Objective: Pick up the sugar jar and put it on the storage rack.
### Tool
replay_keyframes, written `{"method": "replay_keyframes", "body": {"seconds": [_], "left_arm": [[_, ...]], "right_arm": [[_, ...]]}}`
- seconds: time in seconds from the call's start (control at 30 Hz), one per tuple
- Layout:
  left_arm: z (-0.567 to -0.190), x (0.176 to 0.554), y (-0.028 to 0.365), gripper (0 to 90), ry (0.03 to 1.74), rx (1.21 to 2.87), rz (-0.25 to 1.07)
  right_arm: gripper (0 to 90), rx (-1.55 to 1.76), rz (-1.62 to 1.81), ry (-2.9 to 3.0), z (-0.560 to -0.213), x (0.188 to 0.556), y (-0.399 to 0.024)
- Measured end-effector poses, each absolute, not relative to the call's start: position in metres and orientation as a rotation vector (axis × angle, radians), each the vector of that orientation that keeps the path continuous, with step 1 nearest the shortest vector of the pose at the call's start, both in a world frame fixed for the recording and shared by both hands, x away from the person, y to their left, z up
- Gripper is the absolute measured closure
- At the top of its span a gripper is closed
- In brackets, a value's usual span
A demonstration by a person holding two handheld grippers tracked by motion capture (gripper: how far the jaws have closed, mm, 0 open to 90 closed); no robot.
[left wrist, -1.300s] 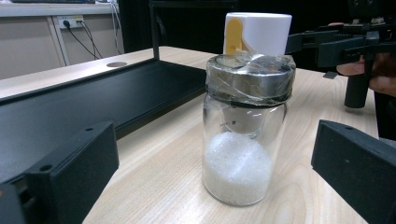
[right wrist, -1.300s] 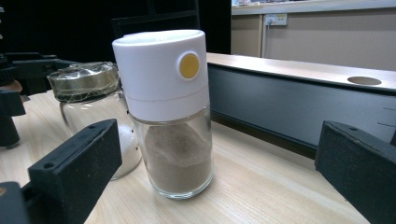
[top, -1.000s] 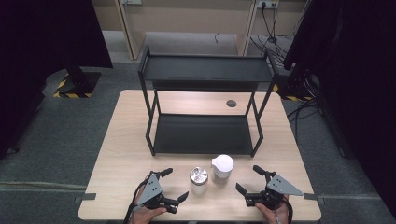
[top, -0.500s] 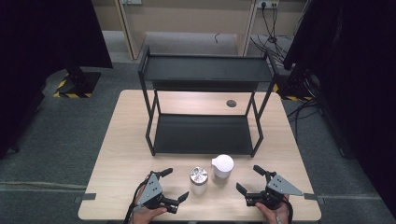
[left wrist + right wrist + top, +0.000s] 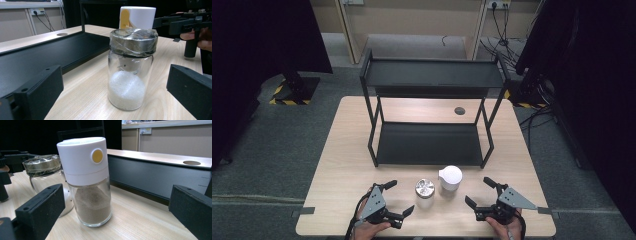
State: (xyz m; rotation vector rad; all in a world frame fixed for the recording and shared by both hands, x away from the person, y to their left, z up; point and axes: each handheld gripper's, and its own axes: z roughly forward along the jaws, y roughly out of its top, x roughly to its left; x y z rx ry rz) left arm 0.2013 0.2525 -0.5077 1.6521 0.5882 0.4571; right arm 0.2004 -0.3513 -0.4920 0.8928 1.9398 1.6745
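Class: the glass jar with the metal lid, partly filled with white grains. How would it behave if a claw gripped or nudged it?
The glass jar looks rigid but breakable, and smooth walls may slip in a grip. Its metal lid is wrapped in clear film, so it probably stays shut. With the white grains sitting low, it likely slides rather than tips.

A pale wood-grain worktop [image 5: 342, 165] carries a black two-tier metal shelf rack [image 5: 429, 115]. A small dark grey round disc [image 5: 459, 110] marks the worktop behind the rack. Near the front edge stands a clear glass jar [image 5: 130, 75] with a silver metal lid under shiny clear tape; white grains fill its lower part. Beside it is a clear glass shaker [image 5: 87, 182] with a white cap bearing a yellow-orange round button, holding tan-brown powder. The left hand-held gripper [image 5: 394, 200] and the right hand-held gripper [image 5: 479, 192] are each black with a grey triangular plate. The floor [image 5: 272, 135] is dark grey, with a yellow-and-black striped patch [image 5: 279, 95] at the left.
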Motion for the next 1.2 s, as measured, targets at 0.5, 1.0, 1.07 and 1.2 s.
{"method": "replay_keyframes", "body": {"seconds": [0.5,1.0,1.07,1.2], "left_arm": [[-0.508,0.201,0.253,0.1,0.589,1.65,0.456],[-0.508,0.205,0.247,0.1,0.587,1.649,0.424],[-0.507,0.207,0.241,0.2,0.58,1.653,0.421],[-0.505,0.208,0.236,0.3,0.567,1.662,0.417]], "right_arm": [[0.9,0.896,1.675,1.939,-0.492,0.201,-0.351],[0.9,0.909,1.675,1.932,-0.493,0.201,-0.351],[0.9,0.909,1.675,1.93,-0.493,0.2,-0.351],[0.9,0.912,1.676,1.928,-0.493,0.2,-0.351]]}}
